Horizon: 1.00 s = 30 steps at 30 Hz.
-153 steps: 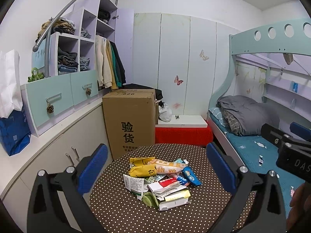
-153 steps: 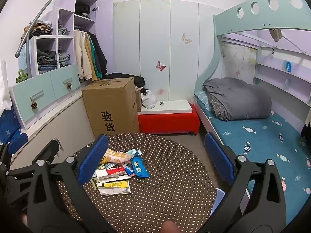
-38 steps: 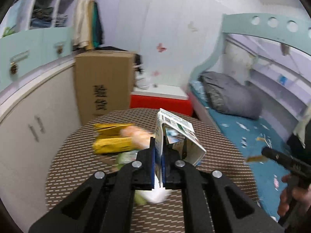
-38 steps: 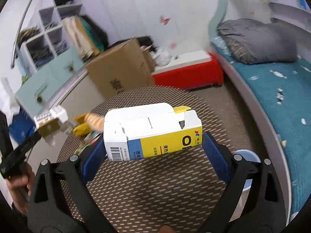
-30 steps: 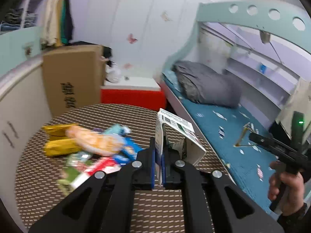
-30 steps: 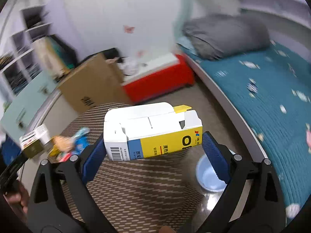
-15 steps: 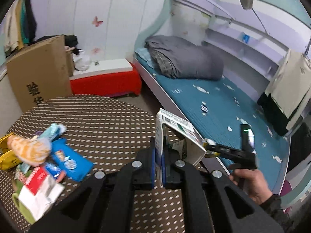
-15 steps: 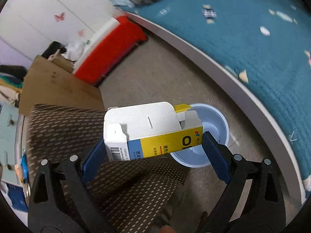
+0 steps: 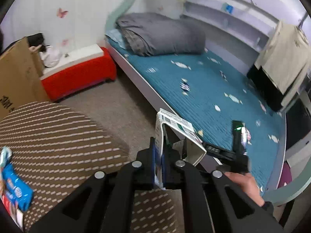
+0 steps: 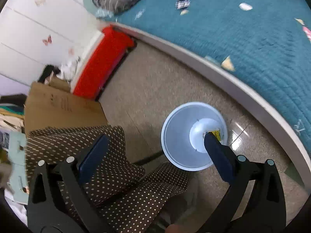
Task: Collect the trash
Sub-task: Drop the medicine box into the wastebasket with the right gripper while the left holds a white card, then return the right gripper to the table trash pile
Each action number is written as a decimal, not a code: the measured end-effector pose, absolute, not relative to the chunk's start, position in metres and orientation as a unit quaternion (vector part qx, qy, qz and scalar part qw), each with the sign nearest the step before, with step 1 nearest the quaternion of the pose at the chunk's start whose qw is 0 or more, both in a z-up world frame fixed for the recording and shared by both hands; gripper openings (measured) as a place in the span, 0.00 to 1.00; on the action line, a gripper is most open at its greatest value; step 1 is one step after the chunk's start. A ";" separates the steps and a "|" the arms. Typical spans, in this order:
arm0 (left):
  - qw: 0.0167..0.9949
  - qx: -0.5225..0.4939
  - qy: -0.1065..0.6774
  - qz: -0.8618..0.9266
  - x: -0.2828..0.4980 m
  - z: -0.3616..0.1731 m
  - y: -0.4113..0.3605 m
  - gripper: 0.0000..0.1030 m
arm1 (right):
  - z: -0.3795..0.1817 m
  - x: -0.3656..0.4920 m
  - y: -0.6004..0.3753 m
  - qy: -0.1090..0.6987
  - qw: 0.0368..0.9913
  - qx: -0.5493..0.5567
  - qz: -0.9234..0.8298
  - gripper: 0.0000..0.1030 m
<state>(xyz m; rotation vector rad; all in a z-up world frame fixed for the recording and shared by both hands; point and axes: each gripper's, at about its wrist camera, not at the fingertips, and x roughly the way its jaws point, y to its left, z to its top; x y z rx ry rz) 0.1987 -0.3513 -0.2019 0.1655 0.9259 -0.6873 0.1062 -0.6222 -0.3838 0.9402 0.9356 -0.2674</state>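
The left gripper has its blue pads pressed together on one wall of a small white carton, pinching it so the printed, open-ended body juts up and to the right of the fingertips. Below and left of these tongs lies the round table under its brown dotted cloth, with a blue wrapper at the far left edge. Just right of them the person's other hand grips the black handle of the second tool, over the edge of the teal bed.

The right gripper stands spread wide with nothing between its pads; its jaws have just been opening. Directly ahead of the right fingertip, on the floor between the bed rail and the draped cloth, sits a pale blue bin. A scrap of yellow and white shows at the bin's bottom, beside the right pad, which covers most of it.

Only the right view shows the bin; only the left view shows the pinched carton and the wrapper. The lettering on the carton is too blurred to read, and the bin's near rim is cut by the right finger.
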 end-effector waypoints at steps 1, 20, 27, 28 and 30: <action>0.830 0.084 0.443 -0.328 0.200 -0.207 -0.361 0.05 | -0.375 0.098 -0.626 0.424 0.785 0.434 -0.127 0.94; 0.777 0.170 0.525 -0.302 0.242 -0.277 -0.451 0.93 | -0.282 0.049 -0.627 0.341 0.840 0.401 -0.130 0.94; 0.811 0.161 0.482 -0.291 0.225 -0.241 -0.420 0.93 | -0.260 0.047 -0.604 0.324 0.856 0.378 -0.141 0.94; 0.816 0.160 0.475 -0.289 0.221 -0.236 -0.417 0.93 | -0.252 0.047 -0.597 0.316 0.865 0.362 -0.143 0.94; 0.827 0.155 0.457 -0.289 0.213 -0.222 -0.406 0.93 | -0.235 0.048 -0.582 0.314 0.882 0.314 -0.157 0.94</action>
